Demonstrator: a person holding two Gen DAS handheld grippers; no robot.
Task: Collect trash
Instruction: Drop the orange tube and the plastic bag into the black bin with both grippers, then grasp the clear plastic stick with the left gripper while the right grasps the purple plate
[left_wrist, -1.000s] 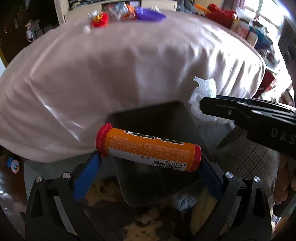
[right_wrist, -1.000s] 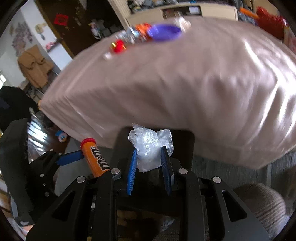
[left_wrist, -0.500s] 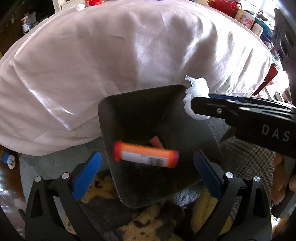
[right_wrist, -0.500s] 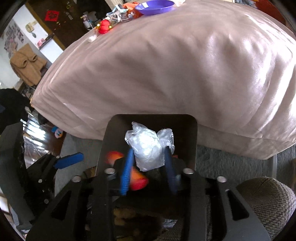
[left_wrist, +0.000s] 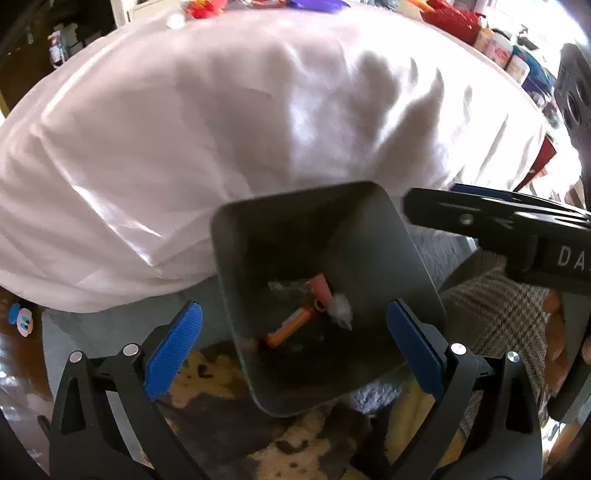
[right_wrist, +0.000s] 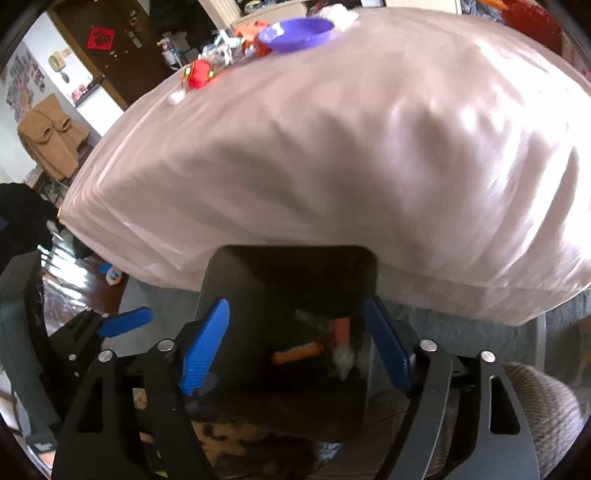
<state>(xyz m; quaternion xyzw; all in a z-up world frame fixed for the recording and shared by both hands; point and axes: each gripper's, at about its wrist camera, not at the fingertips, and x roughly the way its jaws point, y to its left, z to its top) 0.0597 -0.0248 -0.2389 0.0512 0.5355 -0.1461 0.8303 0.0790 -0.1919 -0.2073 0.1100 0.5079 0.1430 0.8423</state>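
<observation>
The crumpled plastic wad (right_wrist: 342, 359) lies in the dark bin (right_wrist: 221, 280) beside the orange tube (right_wrist: 297, 352), below the right hand-held gripper (right_wrist: 297, 343), whose empty jaws have just been opening. The left hand-held gripper (left_wrist: 293, 343) gapes empty too.

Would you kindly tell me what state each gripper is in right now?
Left gripper: open, holding nothing.
Right gripper: open, fingers just spread, nothing between them.
</observation>
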